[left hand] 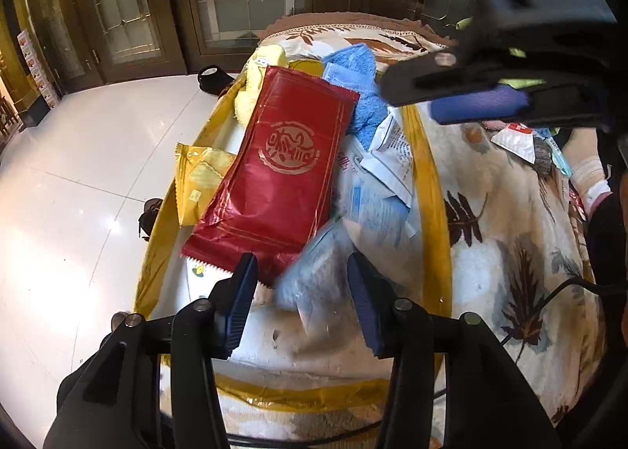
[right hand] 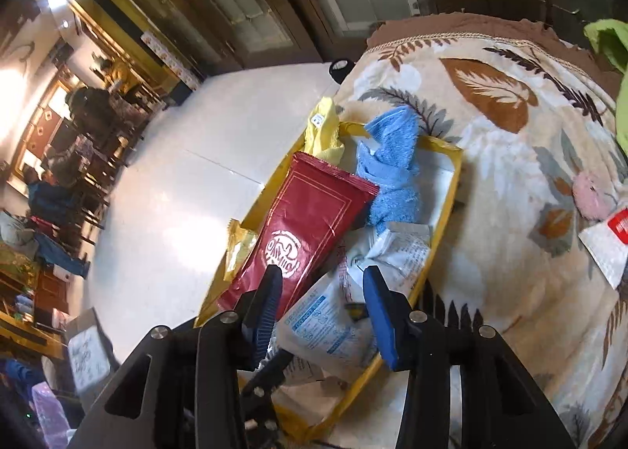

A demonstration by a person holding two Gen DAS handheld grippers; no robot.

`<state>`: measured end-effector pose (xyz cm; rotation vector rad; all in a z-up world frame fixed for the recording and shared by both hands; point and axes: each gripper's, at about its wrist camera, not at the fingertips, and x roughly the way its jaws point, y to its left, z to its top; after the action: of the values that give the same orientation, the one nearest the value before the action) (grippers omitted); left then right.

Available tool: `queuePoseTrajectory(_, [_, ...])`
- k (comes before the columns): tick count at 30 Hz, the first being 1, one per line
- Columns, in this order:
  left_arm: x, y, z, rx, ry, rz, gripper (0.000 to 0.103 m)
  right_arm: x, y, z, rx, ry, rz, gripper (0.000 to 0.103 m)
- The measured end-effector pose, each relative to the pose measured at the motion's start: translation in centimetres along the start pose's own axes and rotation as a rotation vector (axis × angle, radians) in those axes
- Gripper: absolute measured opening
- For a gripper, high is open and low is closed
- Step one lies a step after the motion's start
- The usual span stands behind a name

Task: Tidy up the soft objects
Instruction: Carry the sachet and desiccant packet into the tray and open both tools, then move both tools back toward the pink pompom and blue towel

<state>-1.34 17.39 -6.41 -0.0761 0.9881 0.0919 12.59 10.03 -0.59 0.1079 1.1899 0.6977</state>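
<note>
A yellow-rimmed tray lies on a leaf-patterned blanket and holds soft things. On top is a red foil packet. Beside it are a gold packet, a blue towel, a yellow cloth and white printed packets. My left gripper is open over the tray's near end, with a blurred pale blue packet between its fingers but not clamped. My right gripper hovers open above the tray.
The blanket covers a raised surface that drops at the left to white floor tiles. A white sachet with a red label, a pink fluffy item and green cloth lie at the right. People sit far left.
</note>
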Motion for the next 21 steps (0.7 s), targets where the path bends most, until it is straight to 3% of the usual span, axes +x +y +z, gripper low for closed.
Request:
queuePoseTrajectory(2, [-0.3, 0.2, -0.2, 0.006, -0.011, 0.017, 0.053, -1.3, -1.0, -0.8, 0.027, -0.022, 0.02, 0.047])
queuePoseTrajectory(7, [-1.8, -0.2, 0.0, 0.028, -0.059, 0.036, 0.056, -4.3, -3.9, -3.2, 0.087, -0.059, 0.053, 0.052])
queuePoseTrajectory(10, [-2.7, -0.8, 0.4, 0.046, -0.104, 0.054, 0.067, -6.3, -7.1, -4.8, 0.156, -0.098, 0.063, 0.056])
queuePoseTrajectory(13, [-3.0, -1.8, 0.9, 0.061, -0.126, 0.057, 0.068, -7.9, -10.7, -6.3, 0.242, -0.118, 0.048, 0.056])
queuePoseTrajectory(21, [-2.0, -4.3, 1.4, 0.099, -0.093, 0.052, 0.068, -10.6, -16.9, -9.6, 0.365, -0.155, 0.022, 0.056])
